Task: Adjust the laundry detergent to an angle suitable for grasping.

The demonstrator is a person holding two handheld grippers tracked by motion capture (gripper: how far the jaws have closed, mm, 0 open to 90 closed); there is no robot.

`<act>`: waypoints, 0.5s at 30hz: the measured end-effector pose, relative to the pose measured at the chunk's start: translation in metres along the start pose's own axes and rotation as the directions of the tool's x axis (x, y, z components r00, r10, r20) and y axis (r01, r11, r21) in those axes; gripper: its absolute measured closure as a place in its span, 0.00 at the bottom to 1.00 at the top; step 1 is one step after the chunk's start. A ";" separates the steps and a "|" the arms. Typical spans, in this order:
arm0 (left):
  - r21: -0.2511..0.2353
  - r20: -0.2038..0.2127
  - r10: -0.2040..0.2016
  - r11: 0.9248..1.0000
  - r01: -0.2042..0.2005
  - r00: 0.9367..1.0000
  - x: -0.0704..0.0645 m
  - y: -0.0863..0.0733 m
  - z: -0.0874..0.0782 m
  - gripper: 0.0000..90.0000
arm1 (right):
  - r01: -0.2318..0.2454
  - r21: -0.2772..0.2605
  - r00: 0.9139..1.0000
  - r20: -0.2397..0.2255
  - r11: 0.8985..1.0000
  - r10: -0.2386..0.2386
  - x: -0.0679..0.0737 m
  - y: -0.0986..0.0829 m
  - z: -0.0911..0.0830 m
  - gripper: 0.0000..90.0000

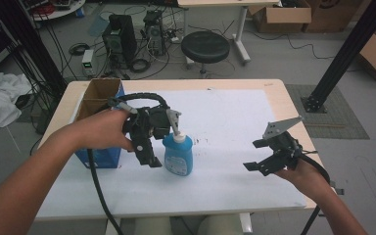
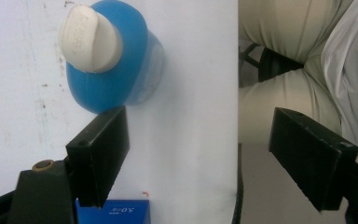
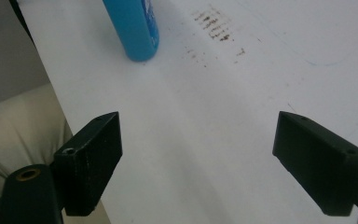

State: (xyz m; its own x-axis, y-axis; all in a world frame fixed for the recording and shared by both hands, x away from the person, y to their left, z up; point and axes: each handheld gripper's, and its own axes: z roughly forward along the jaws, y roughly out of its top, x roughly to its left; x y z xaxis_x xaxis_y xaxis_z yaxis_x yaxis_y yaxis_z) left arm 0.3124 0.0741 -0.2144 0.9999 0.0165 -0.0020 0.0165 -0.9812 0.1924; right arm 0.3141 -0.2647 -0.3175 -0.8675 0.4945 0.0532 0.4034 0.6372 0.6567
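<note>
Left side of the table (image 1: pixel 274 93): an open cardboard box (image 1: pixel 100 93) is sitting at the left edge of the white mat (image 1: pixel 225 147), with a blue box (image 1: pixel 100 156) just in front of it, partly hidden behind the person's left hand (image 1: pixel 105 129). That hand is holding the left gripper (image 1: pixel 149 159), pointing down at the mat just left of the blue bottle (image 1: pixel 178 154). In the left gripper view its jaws are standing wide apart, released, nothing between them; the bottle (image 2: pixel 116 70) is showing from above, white pump cap (image 2: pixel 91 39) on top, just beyond the left jaw tip, and it's unclear whether it's touching. A corner of the blue box (image 2: pixel 114 210) is peeking in at the bottom of that view, and the person's light trousers are showing past the mat edge.

Centre: the bottle is standing upright on the mat, near the front-left part.

Right: the right hand (image 1: pixel 306 174) is holding the right gripper (image 1: pixel 259 154) low over the mat near the right edge, well apart from the bottle, grey plate (image 1: pixel 279 127) on top. In the right gripper view the jaws are spread open, empty, over bare mat; the bottle's lower body (image 3: pixel 133 28) is showing far off at the top, with brown smudges (image 3: pixel 214 28) on the mat beside it.

A black stool (image 1: pixel 205 46) is standing on the floor beyond the table.
</note>
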 end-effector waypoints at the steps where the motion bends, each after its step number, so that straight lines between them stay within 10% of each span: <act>1: 0.000 0.000 0.001 1.000 -0.001 1.000 0.000 0.000 0.001 0.23 | 0.000 -0.006 1.000 0.000 1.000 0.000 0.002 0.001 0.001 0.17; 15: -0.004 0.001 0.001 1.000 -0.001 1.000 0.000 0.000 0.002 0.23 | 0.004 -0.115 1.000 -0.008 0.993 -0.005 0.023 0.008 0.026 0.17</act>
State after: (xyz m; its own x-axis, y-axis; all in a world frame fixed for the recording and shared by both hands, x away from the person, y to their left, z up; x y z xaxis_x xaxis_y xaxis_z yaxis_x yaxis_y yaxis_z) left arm 0.3129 0.0733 -0.2162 0.9999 0.0154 -0.0025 0.0155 -0.9805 0.1961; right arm 0.3049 -0.2323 -0.3304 -0.8721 0.4861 0.0559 0.3634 0.5669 0.7393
